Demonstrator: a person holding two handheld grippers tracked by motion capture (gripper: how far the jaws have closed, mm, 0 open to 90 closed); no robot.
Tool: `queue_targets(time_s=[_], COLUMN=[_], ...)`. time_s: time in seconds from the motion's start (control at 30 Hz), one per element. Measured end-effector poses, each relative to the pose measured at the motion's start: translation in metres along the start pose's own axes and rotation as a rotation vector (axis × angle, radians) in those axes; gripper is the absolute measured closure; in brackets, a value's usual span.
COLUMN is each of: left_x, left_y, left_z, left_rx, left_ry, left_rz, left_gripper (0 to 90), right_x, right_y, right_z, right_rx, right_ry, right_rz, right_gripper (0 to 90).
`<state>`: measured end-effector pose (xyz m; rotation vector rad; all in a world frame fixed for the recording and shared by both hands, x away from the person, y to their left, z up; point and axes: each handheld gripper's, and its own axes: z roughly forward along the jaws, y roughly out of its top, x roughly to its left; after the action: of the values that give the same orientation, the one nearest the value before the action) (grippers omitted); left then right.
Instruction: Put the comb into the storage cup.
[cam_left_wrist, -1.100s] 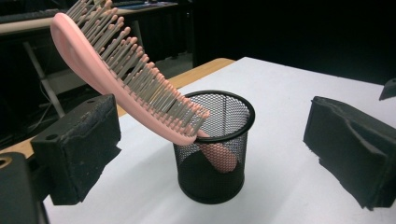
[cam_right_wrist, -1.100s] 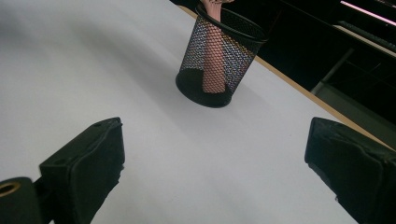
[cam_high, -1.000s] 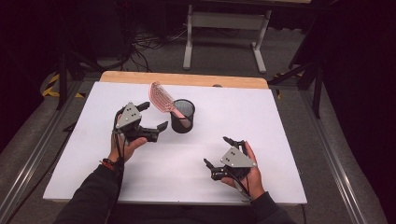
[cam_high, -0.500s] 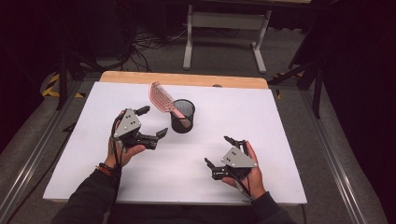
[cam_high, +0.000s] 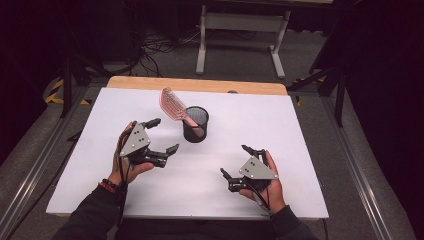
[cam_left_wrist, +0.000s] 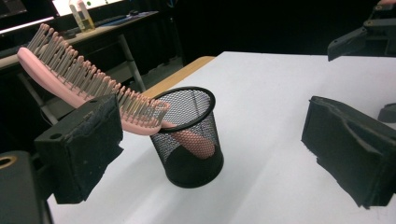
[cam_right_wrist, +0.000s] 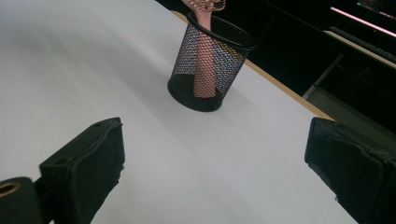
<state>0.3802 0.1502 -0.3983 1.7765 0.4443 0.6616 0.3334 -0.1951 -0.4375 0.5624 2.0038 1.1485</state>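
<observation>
A black mesh cup (cam_high: 195, 124) (cam_left_wrist: 189, 137) (cam_right_wrist: 208, 63) stands upright near the middle of the white table (cam_high: 250, 115). A pink hairbrush (cam_high: 172, 104) (cam_left_wrist: 79, 84) leans in it, handle (cam_right_wrist: 203, 60) down inside, bristled head sticking out toward the far left. My left gripper (cam_high: 162, 135) (cam_left_wrist: 219, 154) hovers just left of the cup, open and empty, jaws pointing at it. My right gripper (cam_high: 235, 161) (cam_right_wrist: 224, 172) is held near the front right of the table, open and empty, also facing the cup from farther off.
A wooden strip (cam_high: 200, 84) runs along the table's far edge. Beyond it stand a white metal frame (cam_high: 240, 30) and cables on the floor. Metal rails (cam_high: 35, 170) flank the table on both sides.
My left gripper has pulled back from the cup toward the person and slightly left, still open. The brush stays in the cup. The right gripper has barely moved.
</observation>
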Motion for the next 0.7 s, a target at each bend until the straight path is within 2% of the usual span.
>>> queue_targets(time_s=[0.2,0.5,0.7], left_x=[-0.005,-0.012,-0.015], left_y=[-0.002,-0.004,-0.005], left_z=[-0.004,-0.009,-0.013], left_rx=[0.014,0.026,0.024], left_ry=[-0.024,-0.033,-0.043], left_rz=[0.036,0.086,0.098], left_gripper=[6.2,6.4,6.4], right_x=[0.000,0.000,0.000], right_y=[0.000,0.000,0.000], right_z=[0.000,0.000,-0.001], right_rx=[0.000,-0.001,-0.006], right_ry=[0.000,-0.001,-0.004], right_rz=[0.000,-0.001,-0.003], right_gripper=[5.5,5.5,5.7])
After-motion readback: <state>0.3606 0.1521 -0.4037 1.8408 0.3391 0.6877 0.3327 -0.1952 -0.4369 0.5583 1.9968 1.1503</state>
